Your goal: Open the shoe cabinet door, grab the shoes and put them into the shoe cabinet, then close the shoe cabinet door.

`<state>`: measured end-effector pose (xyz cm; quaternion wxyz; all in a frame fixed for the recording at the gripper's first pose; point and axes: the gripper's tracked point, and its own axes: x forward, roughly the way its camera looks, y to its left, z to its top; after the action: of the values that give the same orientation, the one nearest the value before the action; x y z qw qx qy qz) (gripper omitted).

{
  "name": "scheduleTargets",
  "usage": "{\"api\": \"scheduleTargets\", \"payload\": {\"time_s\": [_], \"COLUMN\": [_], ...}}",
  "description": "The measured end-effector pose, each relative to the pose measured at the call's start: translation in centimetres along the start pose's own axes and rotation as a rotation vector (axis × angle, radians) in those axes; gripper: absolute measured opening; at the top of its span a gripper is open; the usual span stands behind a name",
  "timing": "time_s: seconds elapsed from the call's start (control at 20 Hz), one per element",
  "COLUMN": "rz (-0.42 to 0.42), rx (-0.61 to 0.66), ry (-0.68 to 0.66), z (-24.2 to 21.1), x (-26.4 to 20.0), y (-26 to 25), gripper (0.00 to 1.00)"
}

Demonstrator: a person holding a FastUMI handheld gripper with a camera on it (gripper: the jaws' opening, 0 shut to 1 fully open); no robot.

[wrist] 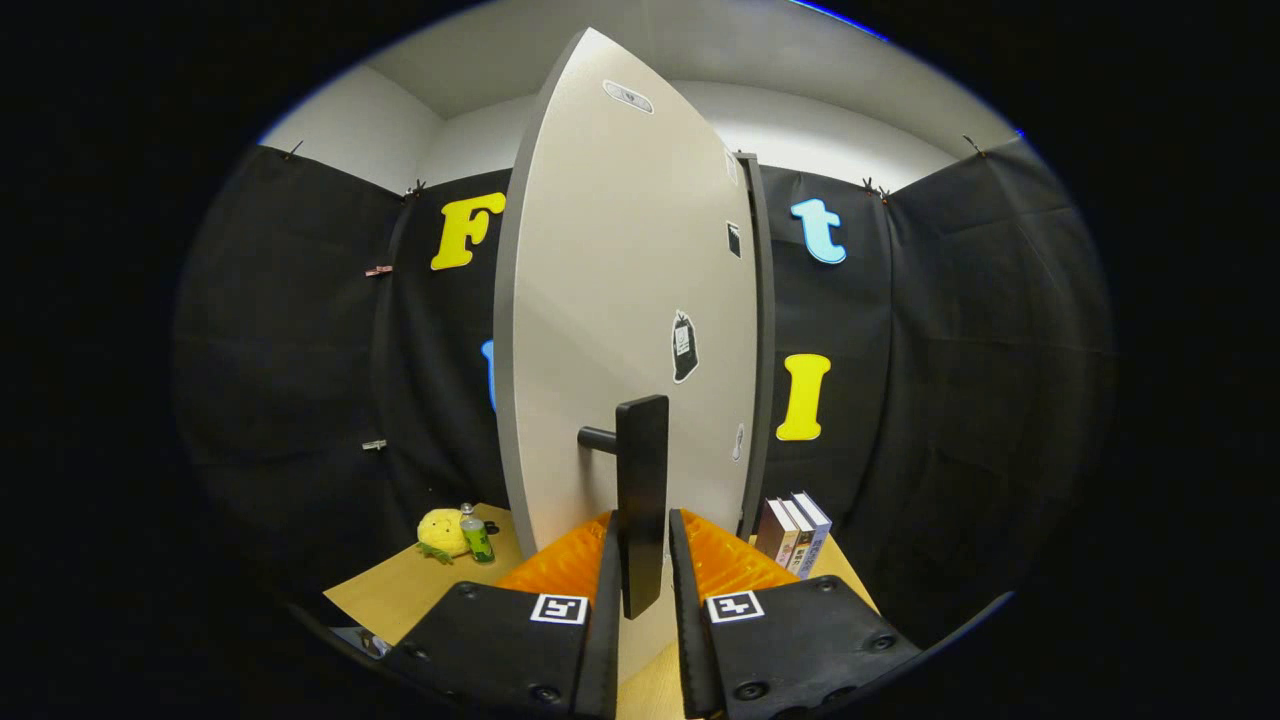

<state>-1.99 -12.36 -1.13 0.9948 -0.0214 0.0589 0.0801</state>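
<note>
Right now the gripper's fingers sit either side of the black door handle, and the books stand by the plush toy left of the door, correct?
Not quite. In the gripper view the books stand right of the door; the plush toy is left, beside a bottle. The gripper does straddle the handle.

On the wooden table (400, 595), at the left, a yellow plush toy (440, 532) lies, and a small green bottle (477, 537) stands upright just beside it, on its right. At the right side of the table, three books (793, 533) stand upright, close together.
</note>
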Motion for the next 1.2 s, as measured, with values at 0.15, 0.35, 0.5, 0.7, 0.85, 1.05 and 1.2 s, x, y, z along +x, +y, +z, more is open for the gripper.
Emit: {"api": "scheduleTargets", "payload": {"time_s": [0.15, 0.35, 0.5, 0.7, 0.85, 1.05, 1.2], "rz": [-0.025, -0.053, -0.081, -0.107, -0.12, -0.132, -0.148], "rx": [0.005, 0.033, 0.033, 0.034, 0.043, 0.047, 0.055], "ry": [0.011, 0.007, -0.001, -0.013, -0.016, -0.019, -0.022], "z": [-0.3, -0.3, -0.3, -0.2, -0.2, 0.0, 0.0], "x": [-0.5, -1.1, -1.7, -2.3, -2.5, -3.0, -3.0], "y": [-1.3, -3.3, -5.1, -7.1, -8.6, -10.5, -12.1], "gripper": [0.29, 0.29, 0.27, 0.24, 0.24, 0.23, 0.23]}}
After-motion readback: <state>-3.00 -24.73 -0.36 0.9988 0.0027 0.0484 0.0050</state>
